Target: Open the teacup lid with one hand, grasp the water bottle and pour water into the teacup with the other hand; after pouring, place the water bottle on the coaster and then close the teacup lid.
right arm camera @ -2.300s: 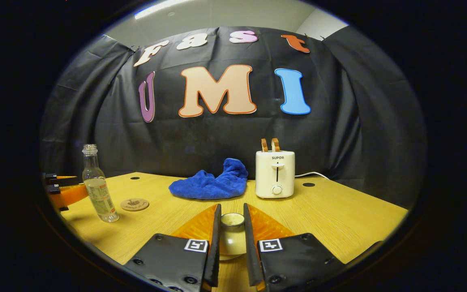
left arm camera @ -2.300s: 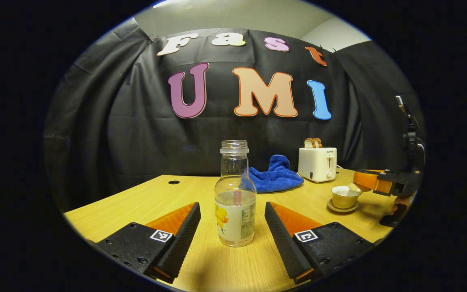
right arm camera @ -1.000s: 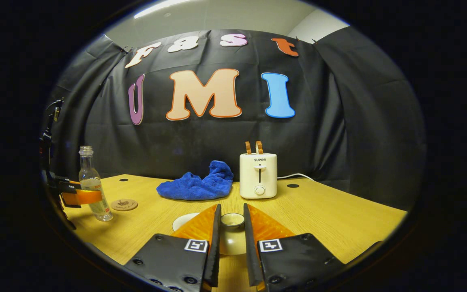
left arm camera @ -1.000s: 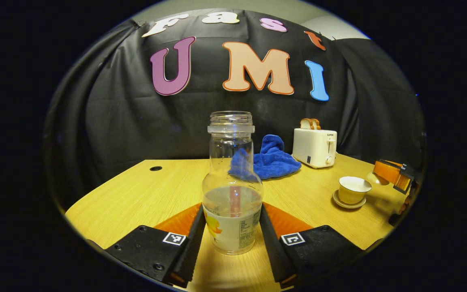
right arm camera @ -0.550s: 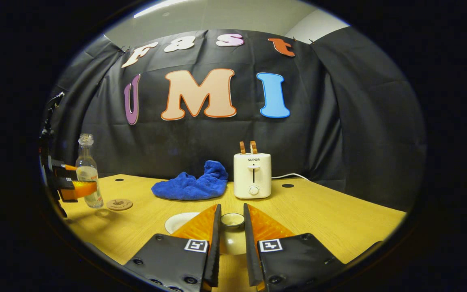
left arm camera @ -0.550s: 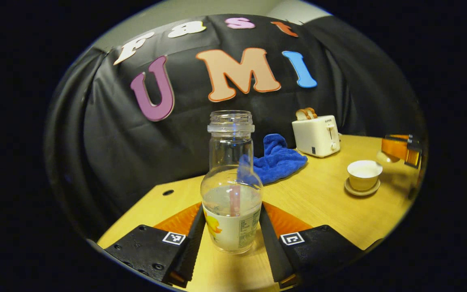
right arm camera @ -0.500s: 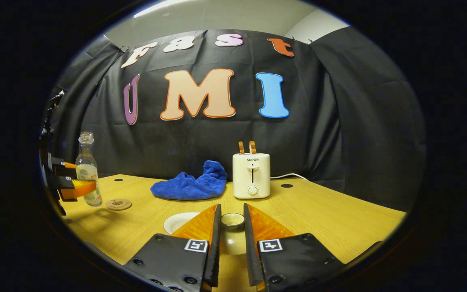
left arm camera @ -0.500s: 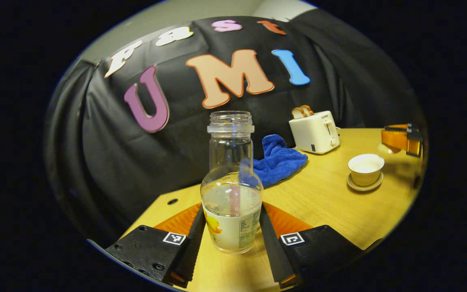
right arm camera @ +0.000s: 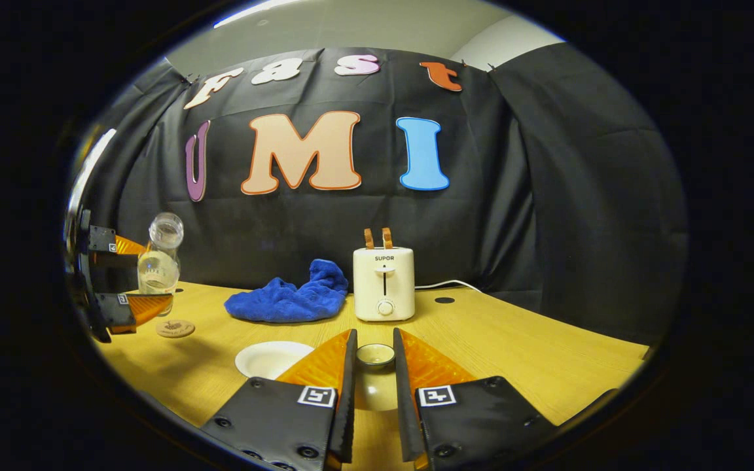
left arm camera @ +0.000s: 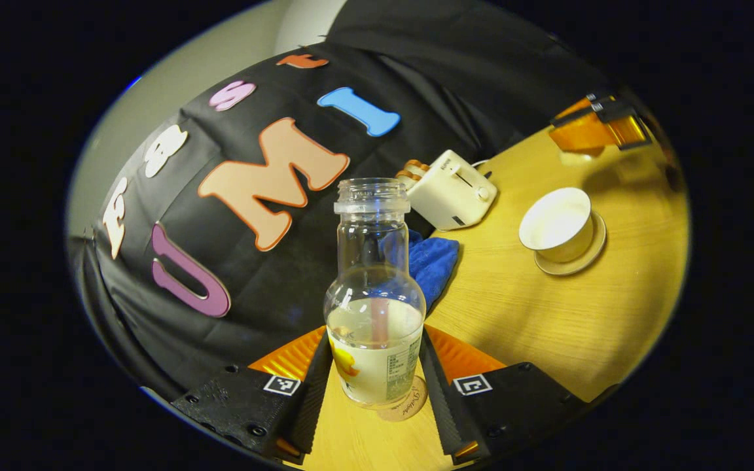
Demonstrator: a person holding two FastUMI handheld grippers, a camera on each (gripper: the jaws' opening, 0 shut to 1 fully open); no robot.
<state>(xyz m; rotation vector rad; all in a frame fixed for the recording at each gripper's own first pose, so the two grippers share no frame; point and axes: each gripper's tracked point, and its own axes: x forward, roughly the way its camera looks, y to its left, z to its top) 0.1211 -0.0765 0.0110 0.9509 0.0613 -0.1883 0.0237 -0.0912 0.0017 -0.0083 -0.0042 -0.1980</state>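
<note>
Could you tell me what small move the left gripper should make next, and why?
Probably carry the tilted water bottle over the open teacup: the left gripper grips it off the table, and the right gripper holds the lid aside.

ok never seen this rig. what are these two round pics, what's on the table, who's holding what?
No robot arm: a person holds a two-finger gripper in each hand, and a fisheye camera rides on each, looking along its fingers.

Left gripper view: the left gripper is shut on an uncapped bottle, part full and lifted above the coaster. The view is tilted, so the table slants. Ahead stands the open teacup on its saucer.

Right gripper view: the right gripper is shut on the teacup lid, held off the cup, whose rim shows just to its left. At the left edge the other gripper tips the bottle.

Also on the table: a blue cloth and a toaster with bread in it.
</note>
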